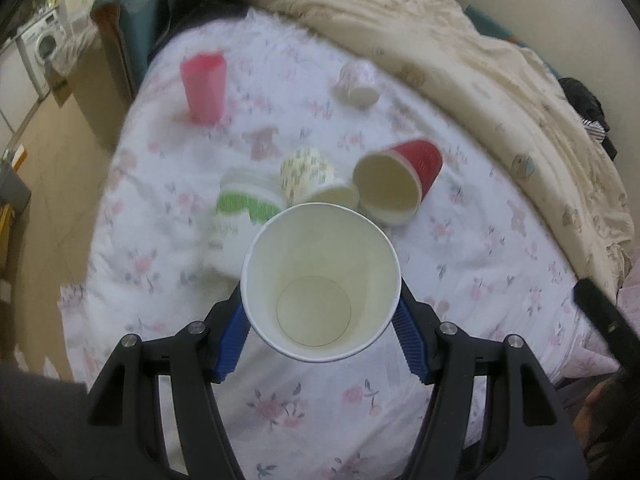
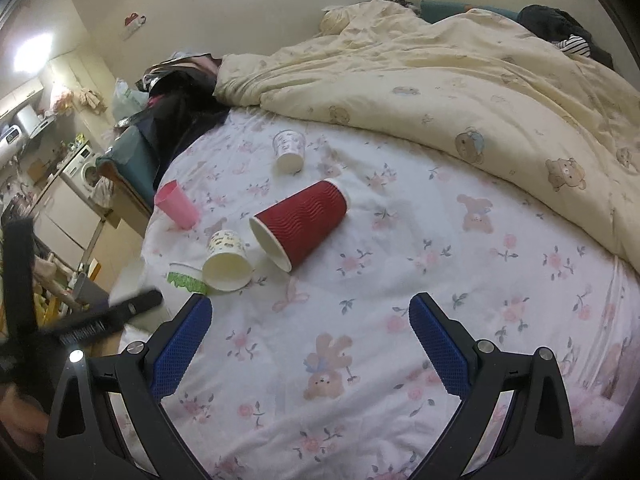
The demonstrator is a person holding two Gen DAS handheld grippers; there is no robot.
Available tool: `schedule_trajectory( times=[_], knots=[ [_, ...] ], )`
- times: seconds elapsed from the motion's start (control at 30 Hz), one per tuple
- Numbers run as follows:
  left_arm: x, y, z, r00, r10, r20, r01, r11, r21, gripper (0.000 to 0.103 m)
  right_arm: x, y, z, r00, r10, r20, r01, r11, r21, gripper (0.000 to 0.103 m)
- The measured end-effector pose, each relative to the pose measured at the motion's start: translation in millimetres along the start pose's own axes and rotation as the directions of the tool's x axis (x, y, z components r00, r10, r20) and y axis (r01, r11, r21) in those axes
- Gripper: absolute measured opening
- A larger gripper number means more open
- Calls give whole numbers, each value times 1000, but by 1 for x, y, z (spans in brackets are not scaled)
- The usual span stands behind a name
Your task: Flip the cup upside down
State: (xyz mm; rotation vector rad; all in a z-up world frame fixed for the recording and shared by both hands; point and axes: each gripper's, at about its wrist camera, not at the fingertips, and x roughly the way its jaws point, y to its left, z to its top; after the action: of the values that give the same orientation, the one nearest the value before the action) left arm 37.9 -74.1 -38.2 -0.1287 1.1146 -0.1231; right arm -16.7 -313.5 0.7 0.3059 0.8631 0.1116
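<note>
My left gripper [image 1: 320, 304] is shut on a white paper cup [image 1: 320, 280], held above the bed with its mouth facing the camera. A red ribbed cup [image 1: 400, 178] [image 2: 300, 222] lies on its side. A small patterned cup [image 1: 308, 176] [image 2: 226, 260] lies beside it. A green-banded cup [image 1: 244, 204] [image 2: 184, 278] lies at the left. A pink cup [image 1: 204, 86] [image 2: 178, 204] stands upside down. A small white cup [image 1: 358, 82] [image 2: 290, 150] lies farther back. My right gripper [image 2: 310, 320] is open and empty above the sheet.
The cups lie on a floral bed sheet [image 2: 360, 340]. A cream duvet [image 2: 460, 80] is bunched at the back right. The bed's left edge drops to the floor, with a washing machine [image 2: 86, 168] and clutter beyond. Dark clothes [image 2: 176, 108] lie at the bed's far corner.
</note>
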Motion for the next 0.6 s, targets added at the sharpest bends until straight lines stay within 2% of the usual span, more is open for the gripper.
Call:
schedule_trajectory(
  times=[0.1,0.3,0.5,0.6],
  knots=[
    [15,-6,-15,1000,14,-21,-13,1000,28,62,5,-5,-1,1000,-4,-21,4,1000,20,101],
    [38,-11,-33,999,9,-38,-7,999,43,62,14,-10,0,998,39,-48,-35,996,78,101],
    [47,-10,-38,998,35,-60,-33,998,44,64,16,-5,-1,998,34,-52,-31,998,55,101],
    [53,-7,-40,994,30,-102,-27,999,26,67,16,-5,-1,998,35,-51,-32,998,57,101]
  ],
)
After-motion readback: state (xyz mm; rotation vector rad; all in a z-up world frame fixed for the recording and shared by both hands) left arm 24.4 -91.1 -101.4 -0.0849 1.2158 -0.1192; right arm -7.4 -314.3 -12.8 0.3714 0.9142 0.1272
